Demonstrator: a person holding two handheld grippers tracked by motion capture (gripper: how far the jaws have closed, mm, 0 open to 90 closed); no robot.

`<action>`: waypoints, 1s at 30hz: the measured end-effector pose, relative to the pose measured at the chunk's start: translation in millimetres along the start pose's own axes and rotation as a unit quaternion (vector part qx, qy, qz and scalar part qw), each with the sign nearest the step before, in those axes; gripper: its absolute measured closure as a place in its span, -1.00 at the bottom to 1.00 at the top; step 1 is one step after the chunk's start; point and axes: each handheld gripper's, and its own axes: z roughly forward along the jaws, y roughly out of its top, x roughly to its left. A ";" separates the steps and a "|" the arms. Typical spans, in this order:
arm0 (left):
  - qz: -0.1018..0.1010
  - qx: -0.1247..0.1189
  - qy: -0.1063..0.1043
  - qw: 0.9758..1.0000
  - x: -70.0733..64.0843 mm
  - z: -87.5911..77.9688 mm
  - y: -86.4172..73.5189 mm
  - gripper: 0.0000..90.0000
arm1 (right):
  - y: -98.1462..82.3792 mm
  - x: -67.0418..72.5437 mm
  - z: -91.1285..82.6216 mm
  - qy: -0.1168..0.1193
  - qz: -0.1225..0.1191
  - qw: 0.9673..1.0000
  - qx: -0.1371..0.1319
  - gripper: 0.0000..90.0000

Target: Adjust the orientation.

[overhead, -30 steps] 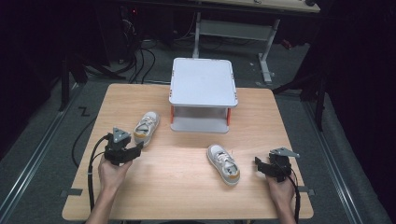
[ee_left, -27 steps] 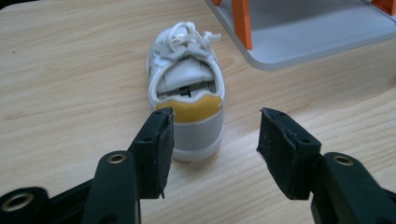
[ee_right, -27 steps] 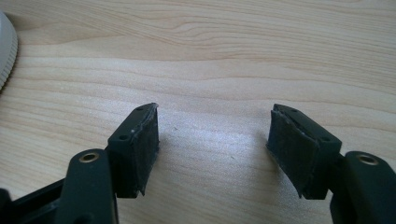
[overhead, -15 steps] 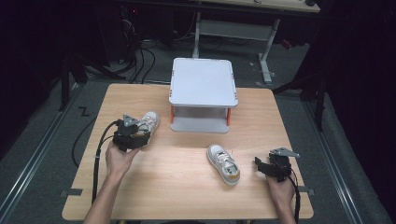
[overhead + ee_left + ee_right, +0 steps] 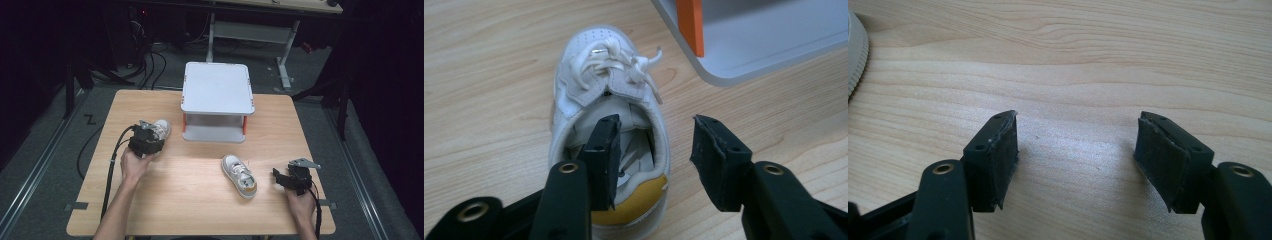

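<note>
Nearest the person's edge of the desk [image 5: 190, 210], the right gripper [image 5: 286, 179] rests low over the wood close to the right edge, held by the right hand [image 5: 300, 202]. In the right gripper view its jaws stand spread wide with only bare wood grain between them — nothing is pinched — and a curve of pale ribbed sole shows at the far left of that view.

Just to the left of that gripper, apart from it, a small white shoe [image 5: 239, 175] lies on the desk, its yellow heel patch toward the near edge and its toe toward the far side.

Farther in and toward the left edge, the left hand [image 5: 133, 164] holds the left gripper [image 5: 150, 140] at the heel of a second white shoe [image 5: 159, 129]. In the left gripper view the jaws are spread: one jaw is dipped inside the shoe's opening, above the yellow heel patch, and the other sits outside the shoe's side wall, over the wood — the wall lies between them but is not yet squeezed. The laces are loosely knotted at the front of this shoe.

Beyond the shoe, at the middle of the far edge, stands a white two-tier rack [image 5: 216, 90] with orange posts [image 5: 690, 22]; its lower shelf corner lies just beside the shoe's toe.
</note>
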 end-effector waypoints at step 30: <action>-0.019 0.000 -0.035 0.999 0.5 11.2 4.6 0.83 | -0.1 0.2 -0.1 0.000 0.000 1.000 0.000 -0.25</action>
